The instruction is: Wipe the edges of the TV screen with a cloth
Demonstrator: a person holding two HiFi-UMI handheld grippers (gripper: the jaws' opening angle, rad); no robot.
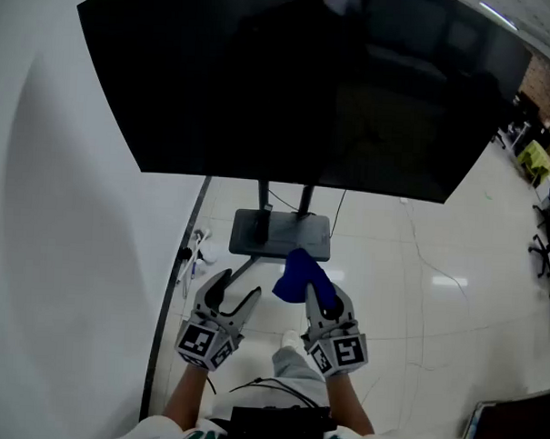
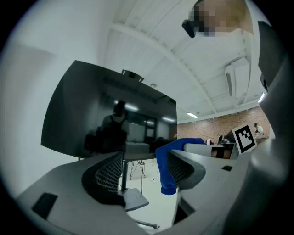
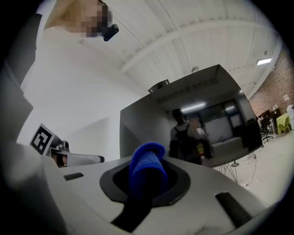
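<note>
A blue cloth (image 3: 147,170) sits pinched between the closed fingers of the right gripper (image 1: 323,296), low beneath the dark TV screen (image 1: 308,79), while the left gripper (image 1: 235,291) alongside holds its fingers apart, empty.

TV screen (image 1: 299,88) top cropped, cloth (image 1: 300,277) end hidden in right tongs (image 1: 324,301)

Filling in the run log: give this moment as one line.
right tool: shut on blue cloth | left tool: open, empty | TV screen: cloth not touching it
</note>
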